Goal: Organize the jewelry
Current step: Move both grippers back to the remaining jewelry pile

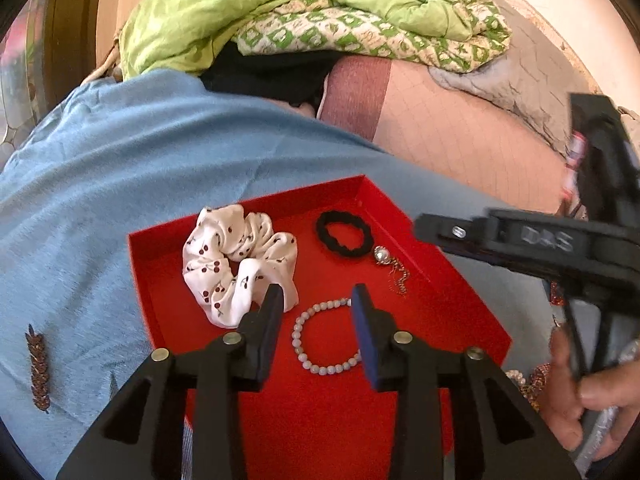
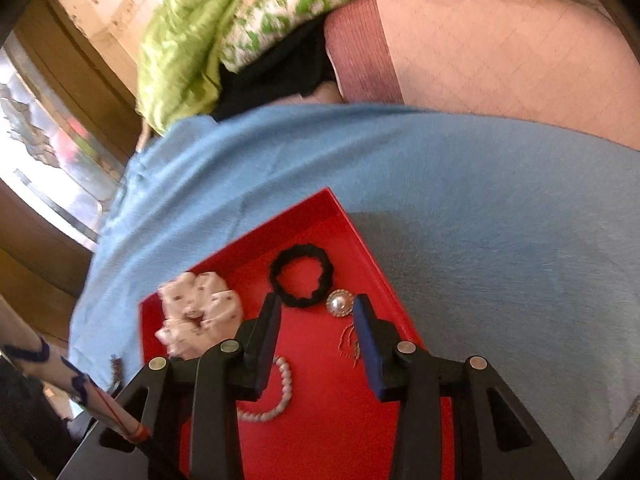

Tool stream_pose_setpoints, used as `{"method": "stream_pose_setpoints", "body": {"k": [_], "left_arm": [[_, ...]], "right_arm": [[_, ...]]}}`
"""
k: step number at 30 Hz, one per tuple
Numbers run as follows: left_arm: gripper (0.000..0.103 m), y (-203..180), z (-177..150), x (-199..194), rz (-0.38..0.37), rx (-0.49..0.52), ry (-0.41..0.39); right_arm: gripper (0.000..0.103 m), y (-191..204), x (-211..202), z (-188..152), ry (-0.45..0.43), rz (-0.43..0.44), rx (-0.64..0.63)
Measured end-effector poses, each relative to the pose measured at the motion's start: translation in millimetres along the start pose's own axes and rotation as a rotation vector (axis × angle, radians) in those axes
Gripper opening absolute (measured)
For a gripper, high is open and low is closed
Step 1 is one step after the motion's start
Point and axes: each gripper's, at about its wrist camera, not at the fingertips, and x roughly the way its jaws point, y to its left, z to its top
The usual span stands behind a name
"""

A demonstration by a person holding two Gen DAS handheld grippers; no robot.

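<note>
A red tray (image 1: 160, 280) (image 2: 320, 208) lies on a blue cloth. In it are a white cherry-print scrunchie (image 1: 236, 264) (image 2: 200, 320), a black hair tie (image 1: 344, 238) (image 2: 300, 280), a pearl brooch with a thin chain (image 1: 380, 256) (image 2: 339, 303) and a pale bead bracelet (image 1: 320, 336) (image 2: 276, 396). My left gripper (image 1: 318, 292) is open and empty, just above the bracelet. My right gripper (image 2: 316, 304) is open and empty over the tray, near the brooch; it shows in the left wrist view (image 1: 520, 240) at the tray's right side.
The blue cloth (image 1: 120, 184) (image 2: 480, 200) covers a bed. A green quilt (image 1: 280, 8) and a black garment (image 1: 272, 72) lie behind it. A brown beaded hair clip (image 1: 38, 368) lies on the cloth at left. More jewelry (image 1: 532, 380) sits right of the tray.
</note>
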Motion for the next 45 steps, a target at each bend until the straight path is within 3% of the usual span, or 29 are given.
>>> {"method": "stream_pose_setpoints", "body": {"k": [8, 17, 22, 32, 39, 43, 45], "left_arm": [[0.034, -19, -2, -11, -0.005, 0.061, -0.025], [0.034, -53, -13, -20, -0.033, 0.151, -0.032], [0.034, -68, -27, -25, -0.052, 0.190, -0.019], [0.034, -92, -67, -47, -0.109, 0.293, 0.029], [0.034, -111, -104, -61, -0.182, 0.308, 0.110], [0.034, -133, -125, -55, -0.191, 0.422, 0.147], [0.034, -138, -131, -48, -0.193, 0.446, 0.173]], "right_arm": [[0.040, -22, -68, -48, -0.062, 0.050, 0.044], [0.041, -79, -145, -126, -0.156, -0.020, 0.159], [0.041, -111, -147, -135, -0.160, -0.058, 0.203], [0.041, -123, -130, -147, -0.060, 0.043, 0.218], [0.040, -132, -130, -155, -0.029, -0.009, 0.208], [0.040, -130, -115, -156, 0.008, -0.020, 0.204], [0.032, -128, -108, -155, 0.023, -0.041, 0.179]]}}
